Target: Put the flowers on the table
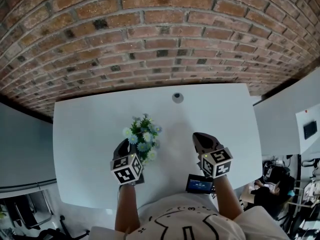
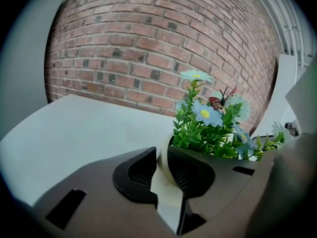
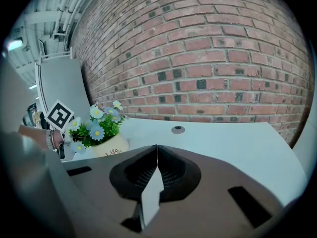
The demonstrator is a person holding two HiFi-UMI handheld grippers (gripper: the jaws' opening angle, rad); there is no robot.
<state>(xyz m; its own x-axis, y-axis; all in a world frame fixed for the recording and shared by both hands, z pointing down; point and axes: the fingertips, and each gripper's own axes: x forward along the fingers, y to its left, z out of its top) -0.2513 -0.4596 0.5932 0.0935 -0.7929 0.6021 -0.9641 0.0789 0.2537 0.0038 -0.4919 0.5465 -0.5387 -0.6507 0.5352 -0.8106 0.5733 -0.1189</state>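
Note:
A small cream pot (image 2: 165,158) of blue and white artificial flowers (image 1: 142,136) with a little butterfly is over the near middle of the white table (image 1: 85,129). My left gripper (image 1: 123,147) is shut on the pot's rim, which sits pinched between the jaws (image 2: 162,155). Whether the pot's base rests on the table is hidden. My right gripper (image 1: 202,140) hovers to the right of the flowers, shut with nothing in it (image 3: 157,150). In the right gripper view the flowers (image 3: 96,127) and pot (image 3: 112,146) are at the left.
A brick wall runs behind the table. A round grey grommet (image 1: 177,97) is set in the table near its far edge. A small dark device with a screen (image 1: 199,184) is at the near edge. Another white table (image 1: 280,119) stands to the right.

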